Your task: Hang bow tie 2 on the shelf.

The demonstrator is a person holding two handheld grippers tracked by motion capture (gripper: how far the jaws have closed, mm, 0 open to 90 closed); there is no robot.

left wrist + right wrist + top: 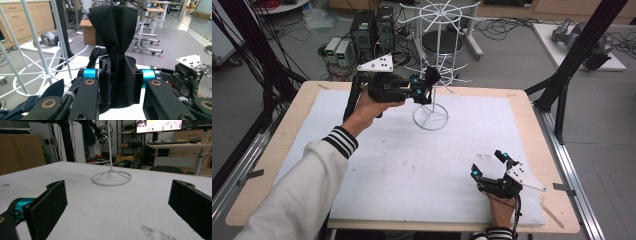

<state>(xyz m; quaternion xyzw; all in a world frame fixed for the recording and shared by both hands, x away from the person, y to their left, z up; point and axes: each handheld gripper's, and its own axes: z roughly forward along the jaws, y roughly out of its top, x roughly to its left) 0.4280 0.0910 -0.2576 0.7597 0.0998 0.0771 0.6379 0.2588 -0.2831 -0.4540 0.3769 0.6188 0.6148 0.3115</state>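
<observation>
A white wire rack (pixel 432 107) stands on a ring base at the far middle of the table, its pole rising to spoked arms. My left gripper (pixel 424 87) is held up beside the pole, shut on a black cloth (pixel 431 76). In the left gripper view the black cloth (pixel 113 32) is pinched between the pads and fans out above them, with the rack's wires (pixel 40 65) just to the left. My right gripper (pixel 489 162) rests low at the table's near right, open with nothing between its pads; ahead of it stands the rack's base (pixel 111 178).
A white mat (pixel 412 165) covers most of the wooden table (pixel 277 150). Black frame posts (pixel 577 45) stand at the right and left. Computer boxes (pixel 372 30), cables and a stool lie on the floor beyond the table's far edge.
</observation>
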